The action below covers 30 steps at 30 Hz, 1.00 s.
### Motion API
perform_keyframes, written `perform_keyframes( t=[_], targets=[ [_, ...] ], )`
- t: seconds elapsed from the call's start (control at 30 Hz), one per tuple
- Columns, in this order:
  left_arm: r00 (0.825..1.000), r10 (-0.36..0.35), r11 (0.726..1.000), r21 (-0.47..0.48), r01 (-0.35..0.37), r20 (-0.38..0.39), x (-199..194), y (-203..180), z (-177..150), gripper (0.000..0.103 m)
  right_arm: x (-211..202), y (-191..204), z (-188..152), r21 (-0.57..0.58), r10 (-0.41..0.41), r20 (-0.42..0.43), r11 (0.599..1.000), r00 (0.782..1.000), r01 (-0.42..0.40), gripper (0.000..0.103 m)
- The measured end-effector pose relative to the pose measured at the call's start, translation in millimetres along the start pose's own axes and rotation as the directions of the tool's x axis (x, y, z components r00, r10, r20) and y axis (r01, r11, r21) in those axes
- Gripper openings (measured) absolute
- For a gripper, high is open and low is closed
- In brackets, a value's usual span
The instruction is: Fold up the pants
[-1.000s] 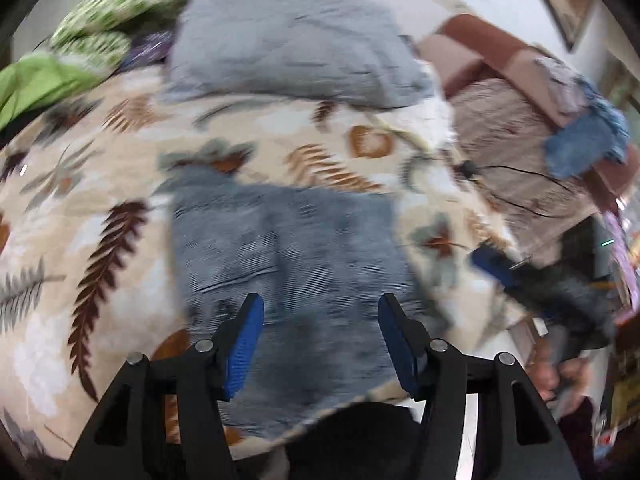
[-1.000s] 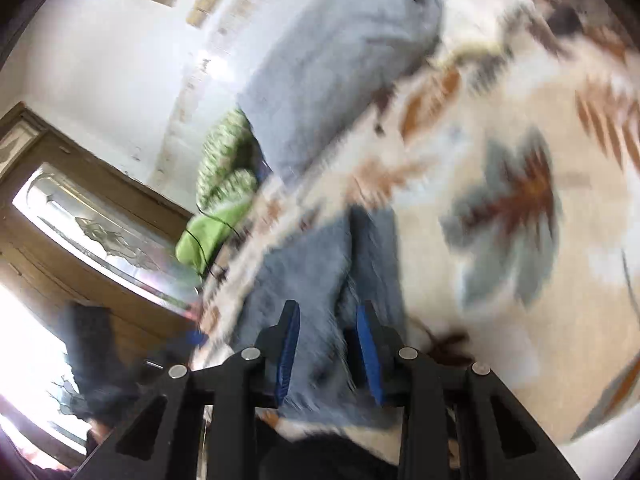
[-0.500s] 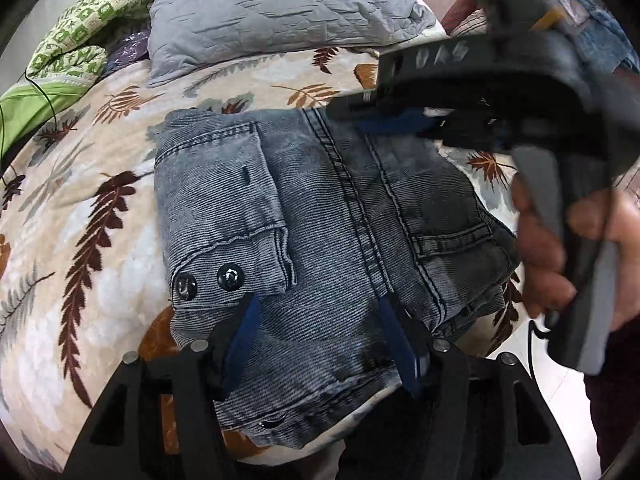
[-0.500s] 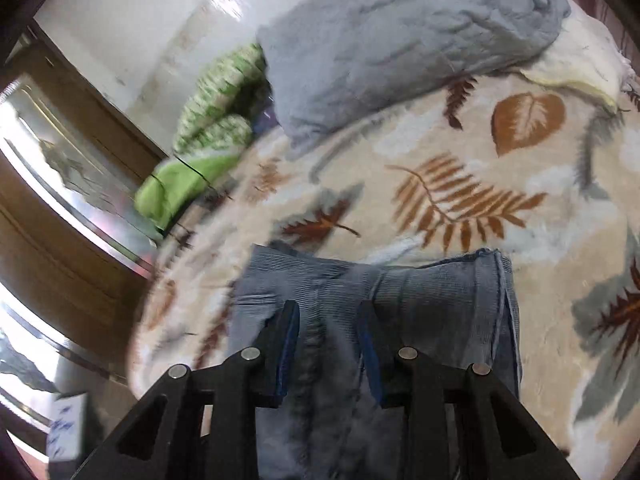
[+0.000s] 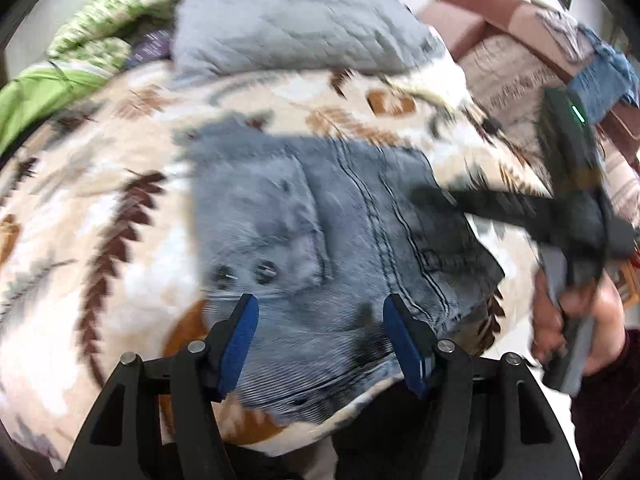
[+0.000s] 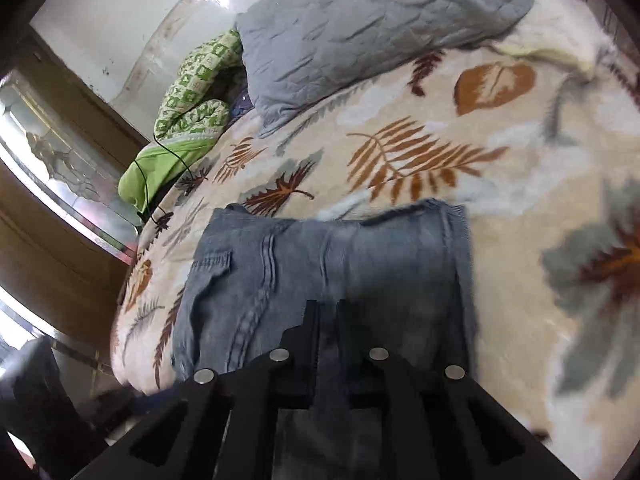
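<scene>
Grey-blue denim pants [image 5: 320, 240] lie folded into a compact rectangle on a leaf-patterned blanket [image 5: 100, 220]. A buttoned pocket faces up. My left gripper [image 5: 320, 320] is open, its blue pads spread above the near edge of the pants and holding nothing. My right gripper [image 6: 326, 312] hovers low over the pants [image 6: 360, 260] with its jaws nearly together; no cloth shows between them. From the left wrist view the right gripper [image 5: 436, 196] reaches in over the pants' right side, held by a hand.
A grey quilted pillow [image 5: 288, 20] lies at the head of the bed, with green bedding [image 6: 188, 108] beside it. A sofa with clothes [image 5: 540, 60] stands to the right. A wooden cabinet with glass [image 6: 48, 160] is at the left. The bed edge is near me.
The right gripper's jaws have closed from a narrow gap. It has pulled back toward the right side of the pants. Both views have shifted slightly and blurred.
</scene>
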<state>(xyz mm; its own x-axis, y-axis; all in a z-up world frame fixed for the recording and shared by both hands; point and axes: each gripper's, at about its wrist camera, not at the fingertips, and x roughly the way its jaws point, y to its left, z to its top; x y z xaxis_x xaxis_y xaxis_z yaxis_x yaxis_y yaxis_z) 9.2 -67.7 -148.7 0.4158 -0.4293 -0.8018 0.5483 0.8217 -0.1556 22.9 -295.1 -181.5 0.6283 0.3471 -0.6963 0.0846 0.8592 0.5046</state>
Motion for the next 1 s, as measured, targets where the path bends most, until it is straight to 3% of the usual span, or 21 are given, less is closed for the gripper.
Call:
perform_keyframes(
  t=[0.1, 0.23, 0.37, 0.47, 0.6, 0.77, 1.0],
  targets=[
    [0.999, 0.042, 0.998, -0.037, -0.041, 0.032, -14, 8, -5, 0.068, -19, 14, -20, -0.045, -0.003, -0.003, 0.999, 1.0, 0.003, 0.012],
    [0.996, 0.087, 0.996, -0.03, -0.088, -0.032, 4, 15, -11, 0.069, -15, 19, -49, -0.095, -0.095, -0.042, 0.991, 0.995, 0.09, 0.012],
    [0.991, 0.109, 0.994, -0.013, -0.11, -0.077, 31, 18, -20, 0.081, -11, 11, -64, -0.072, -0.085, -0.013, 0.994, 0.996, 0.084, 0.012],
    [0.991, 0.109, 0.993, -0.04, -0.112, -0.082, 28, 21, -19, 0.082, -12, 14, -65, -0.082, -0.109, -0.031, 0.991, 0.994, 0.106, 0.012],
    [0.989, 0.144, 0.989, -0.022, -0.145, -0.024, 3, 14, -13, 0.082, -25, 16, -60, -0.048, -0.124, -0.073, 0.992, 0.99, 0.12, 0.012],
    [0.975, 0.203, 0.979, -0.027, -0.202, 0.088, -37, 9, 0, 0.082, -57, 32, -58, -0.066, -0.117, -0.02, 0.991, 0.993, 0.115, 0.012],
    [0.929, 0.299, 0.954, -0.066, -0.292, 0.22, -90, 8, 13, 0.082, -98, 66, -51, -0.124, -0.09, 0.08, 0.987, 0.993, 0.099, 0.012]
  ],
)
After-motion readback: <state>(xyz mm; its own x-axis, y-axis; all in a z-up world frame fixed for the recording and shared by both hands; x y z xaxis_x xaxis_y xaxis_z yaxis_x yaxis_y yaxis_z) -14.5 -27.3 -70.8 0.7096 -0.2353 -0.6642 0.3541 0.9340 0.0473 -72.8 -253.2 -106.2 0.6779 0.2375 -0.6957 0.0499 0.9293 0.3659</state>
